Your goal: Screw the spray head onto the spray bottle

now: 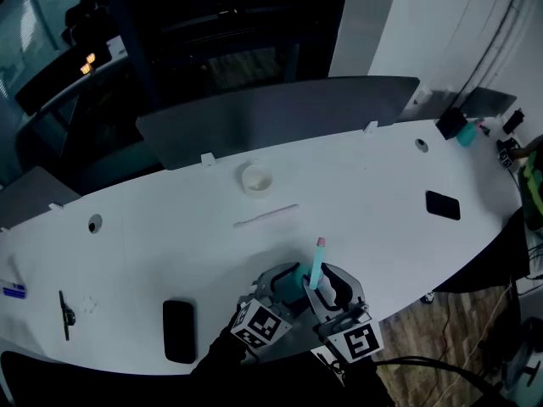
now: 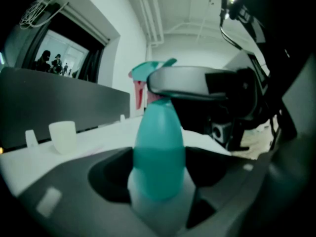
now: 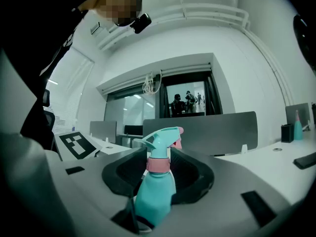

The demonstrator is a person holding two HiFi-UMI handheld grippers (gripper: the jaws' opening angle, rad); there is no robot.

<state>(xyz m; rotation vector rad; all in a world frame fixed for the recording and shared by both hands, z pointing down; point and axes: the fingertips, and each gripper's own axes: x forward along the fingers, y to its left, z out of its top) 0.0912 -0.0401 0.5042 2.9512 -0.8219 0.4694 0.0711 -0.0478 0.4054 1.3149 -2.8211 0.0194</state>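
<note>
My left gripper (image 1: 287,285) has its fingers (image 2: 74,191) spread wide and clamped on the teal body of the spray bottle (image 2: 159,152), which stands upright over the near edge of the worktop (image 1: 356,185). My right gripper (image 1: 333,291) comes in level from 3 o'clock, its fingers (image 3: 237,191) narrower and closed around the spray head (image 3: 160,139), just above the pink collar (image 3: 158,164). I cannot tell whether the collar is threaded home.

On the white worktop, a small pale cup (image 1: 256,179) sits at 11 o'clock from the grippers, a flat black slab (image 1: 443,204) at 2 o'clock and a black oblong (image 1: 178,331) at 9 o'clock. A grey partition (image 1: 280,117) lines the far edge, with dark glass behind it and wood floor (image 1: 458,329) at 4 o'clock. From the head view my grippers hide the bottle's base.
</note>
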